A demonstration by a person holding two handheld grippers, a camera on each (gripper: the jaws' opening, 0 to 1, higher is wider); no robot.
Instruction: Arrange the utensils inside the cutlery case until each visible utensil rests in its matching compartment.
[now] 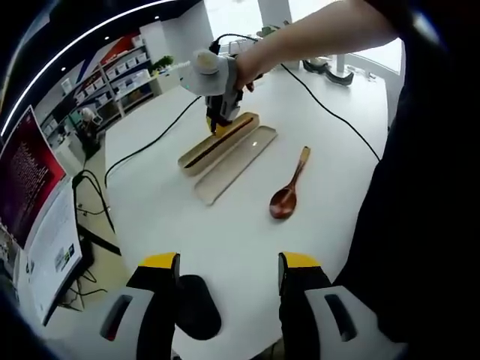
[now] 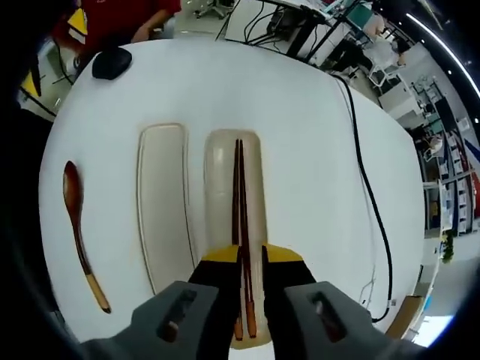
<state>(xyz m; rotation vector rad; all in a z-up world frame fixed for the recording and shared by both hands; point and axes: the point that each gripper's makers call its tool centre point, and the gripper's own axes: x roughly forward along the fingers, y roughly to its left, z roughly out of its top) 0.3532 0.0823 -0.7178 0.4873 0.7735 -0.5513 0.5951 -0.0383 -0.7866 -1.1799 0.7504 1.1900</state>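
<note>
Left gripper view: my left gripper [image 1: 229, 271] hangs over the near edge of the white bench [image 1: 225, 225], jaws spread wide with nothing between them. A dark rounded object [image 1: 196, 306] sits on the bench just beyond my left jaw. Further out lies the cutlery case [image 1: 219, 142], and just beside it its flat lid [image 1: 236, 163]. The wooden spoon [image 1: 289, 187] rests on the bench well apart from the case, bowl toward me. My right gripper [image 1: 222, 120] is down over the far end of the case, hand wrapped around it. A black cable [image 1: 146, 150] trails across the bench.

Right gripper view: I'm looking straight down the case [image 2: 234, 225]. The chopsticks [image 2: 241, 202] lie lengthwise inside it, side by side. My right gripper [image 2: 244, 281] has its jaws drawn in on either side of the near ends of the chopsticks; whether they actually pinch the sticks I cannot tell. The lid [image 2: 161, 202] lies parallel beside the case, the spoon [image 2: 79, 232] beyond it near the bench edge.
</note>
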